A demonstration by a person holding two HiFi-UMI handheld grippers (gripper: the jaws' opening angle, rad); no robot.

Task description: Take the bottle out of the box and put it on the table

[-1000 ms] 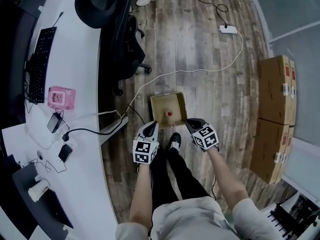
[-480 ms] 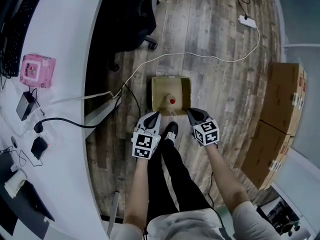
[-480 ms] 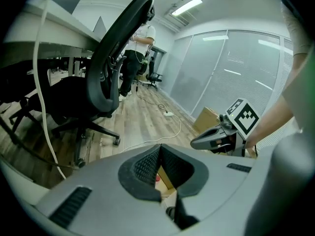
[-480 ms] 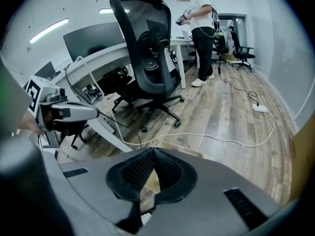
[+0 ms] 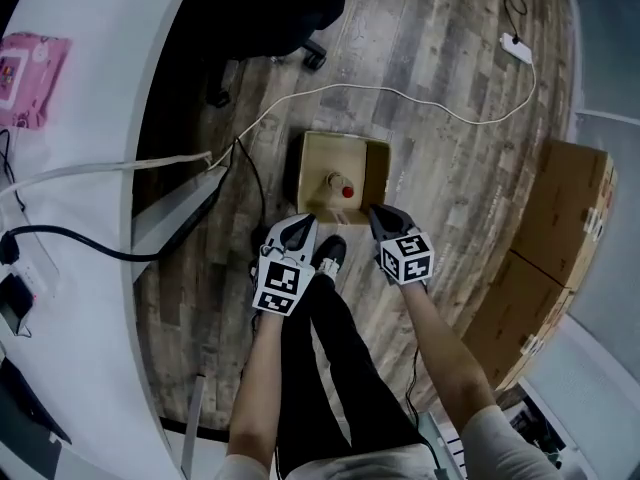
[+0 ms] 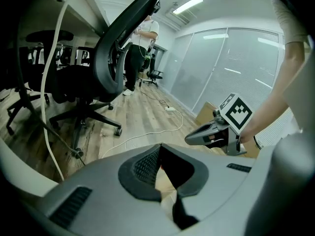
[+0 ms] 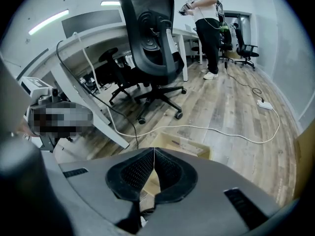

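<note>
Weathered grey-brown planking, streaked and mottled, across the floor [image 5: 440, 158]. Plain tan cardboard for the box [image 5: 345, 146]; inside, a pale beige bottle [image 5: 334, 181] with a bright red cap. Darker brown cardboard on the stacked cartons [image 5: 560, 228] at the floor's right edge. White for the tabletop [image 5: 90, 118], the long cable [image 5: 345, 86] and its power strip [image 5: 517, 48]; black for the second cable [image 5: 100, 254] and the office chair [image 5: 270, 8]. Pink, with a small multicoloured print, on the packet [image 5: 25, 63]. Grey shells on the left gripper [image 5: 305, 220] and right gripper [image 5: 375, 211], each with black-and-white square markers on a white cube; black, fine-meshed pads on the fingers [image 7: 138, 173]. Black trousers [image 5: 340, 368]; black shoe [image 5: 330, 255] with white trim.
</note>
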